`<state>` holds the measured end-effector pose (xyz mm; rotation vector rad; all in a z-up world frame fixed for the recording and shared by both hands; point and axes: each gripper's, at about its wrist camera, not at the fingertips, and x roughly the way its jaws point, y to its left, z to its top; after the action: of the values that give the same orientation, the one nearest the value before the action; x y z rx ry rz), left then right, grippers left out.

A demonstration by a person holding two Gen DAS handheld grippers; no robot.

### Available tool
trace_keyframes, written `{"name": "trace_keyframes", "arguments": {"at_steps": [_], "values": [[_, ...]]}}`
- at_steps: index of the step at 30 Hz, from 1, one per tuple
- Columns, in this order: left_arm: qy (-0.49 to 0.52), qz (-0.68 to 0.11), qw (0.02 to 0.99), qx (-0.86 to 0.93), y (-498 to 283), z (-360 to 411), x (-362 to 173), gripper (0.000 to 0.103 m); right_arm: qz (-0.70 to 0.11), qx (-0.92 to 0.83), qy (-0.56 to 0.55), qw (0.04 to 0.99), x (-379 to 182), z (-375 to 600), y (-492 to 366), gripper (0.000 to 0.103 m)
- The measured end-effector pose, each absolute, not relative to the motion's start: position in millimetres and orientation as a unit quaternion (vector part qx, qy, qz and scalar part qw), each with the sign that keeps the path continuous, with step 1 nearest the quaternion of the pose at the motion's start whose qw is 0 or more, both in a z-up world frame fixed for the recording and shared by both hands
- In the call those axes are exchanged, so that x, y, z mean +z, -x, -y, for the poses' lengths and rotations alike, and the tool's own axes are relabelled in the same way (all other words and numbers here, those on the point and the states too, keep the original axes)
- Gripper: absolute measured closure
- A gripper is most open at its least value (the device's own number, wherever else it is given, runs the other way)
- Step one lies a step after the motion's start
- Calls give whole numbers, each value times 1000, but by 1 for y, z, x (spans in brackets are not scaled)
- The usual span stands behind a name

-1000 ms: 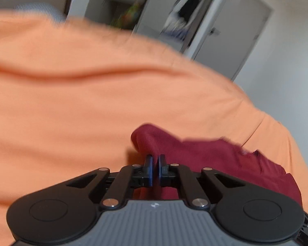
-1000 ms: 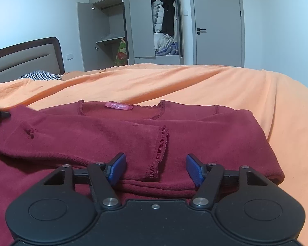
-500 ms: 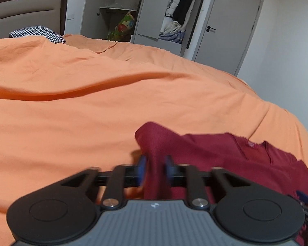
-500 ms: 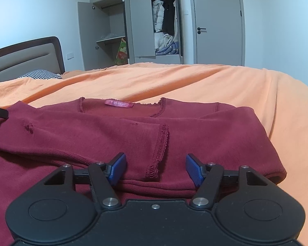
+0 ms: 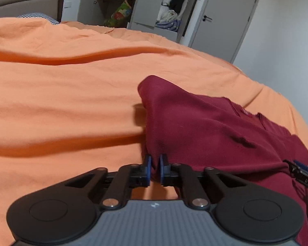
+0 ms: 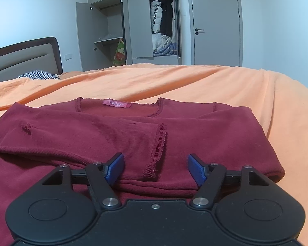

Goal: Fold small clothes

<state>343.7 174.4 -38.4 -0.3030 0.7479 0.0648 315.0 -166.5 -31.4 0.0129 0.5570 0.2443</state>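
Maroon top [image 6: 133, 135] lies on the orange bedspread [image 6: 215, 86], filling the lower centre of the right wrist view; sleeves folded across the chest, a frilled cuff [image 6: 158, 149] at mid-frame, pink neck label [image 6: 117, 103] just above. Small hole in the left sleeve [image 6: 26, 128]. In the left wrist view the same top [image 5: 205, 127] runs from centre to lower right, one corner pulled up into a peak. Left gripper [image 5: 153, 171]: blue pads nearly together, pinching a fold of the maroon fabric. Right gripper [image 6: 155, 169]: fingers spread wide, hovering at the top's near edge, pads either side of the cuff, nothing held. Upper frame: open wardrobe [image 6: 133, 26], grey door [image 6: 215, 22]. Headboard [image 6: 24, 57] at left edge.
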Motion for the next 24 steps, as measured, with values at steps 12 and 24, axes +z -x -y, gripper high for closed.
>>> {"name": "trace_keyframes", "arguments": {"at_steps": [12,24], "values": [[208,-390,894,74,-352,-186,-32,96,-288,109,8,951,-25,167,-320,17],[115,-346,923,121,-290,-147,-1,0,-257,130,54,956,13,205,-234,1]]}}
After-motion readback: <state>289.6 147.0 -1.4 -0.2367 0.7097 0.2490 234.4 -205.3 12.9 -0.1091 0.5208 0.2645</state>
